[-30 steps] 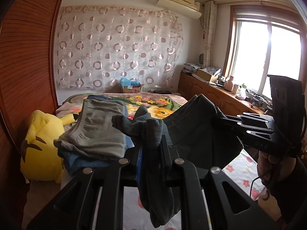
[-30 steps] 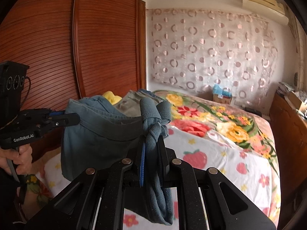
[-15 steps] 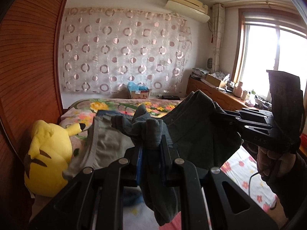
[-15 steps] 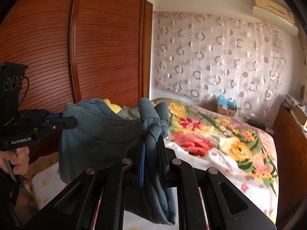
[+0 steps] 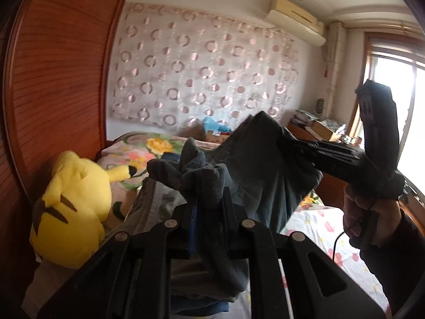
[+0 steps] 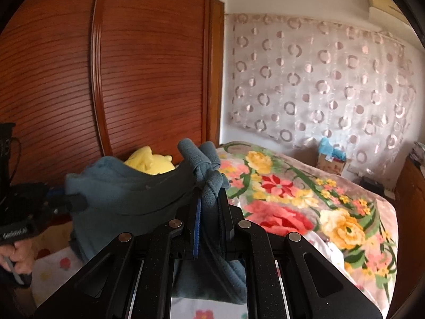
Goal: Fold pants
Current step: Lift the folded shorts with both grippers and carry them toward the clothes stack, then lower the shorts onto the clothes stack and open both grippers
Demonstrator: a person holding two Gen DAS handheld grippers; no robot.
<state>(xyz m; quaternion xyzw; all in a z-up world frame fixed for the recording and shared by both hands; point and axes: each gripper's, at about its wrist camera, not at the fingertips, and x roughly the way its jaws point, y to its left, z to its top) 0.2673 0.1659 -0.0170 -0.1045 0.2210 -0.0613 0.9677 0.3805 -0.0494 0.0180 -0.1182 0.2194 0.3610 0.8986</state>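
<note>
1. The left gripper (image 5: 207,204) has its jaws clamped on a bunched fold of the dark blue-grey pants (image 5: 265,175); cloth sprouts above the fingertips and a tail of it hangs down between the fingers.
2. The right gripper (image 6: 209,199) is likewise pinched tight on a gathered edge of the same pants (image 6: 127,194), with a knot of fabric sticking up past its tips.
3. In the left wrist view the right gripper (image 5: 285,143) comes in from the right side, held by a hand (image 5: 369,215) in a dark sleeve, and the pants stretch between the two grippers.
4. In the right wrist view the left gripper (image 6: 77,202) enters from the left edge, with a hand (image 6: 18,255) on its grip.
5. The pants hang in the air above the near part of the bed (image 6: 305,199), not lying on it.
6. Below the left gripper, near the bed's left edge, lies a pile of folded grey and blue clothes (image 5: 159,202).
7. A yellow plush toy (image 5: 71,212) sits at the bed's left edge against the wooden wardrobe (image 6: 132,66).
8. Behind the bed's far edge hangs a curtain (image 6: 318,79) with ring patterns.
</note>
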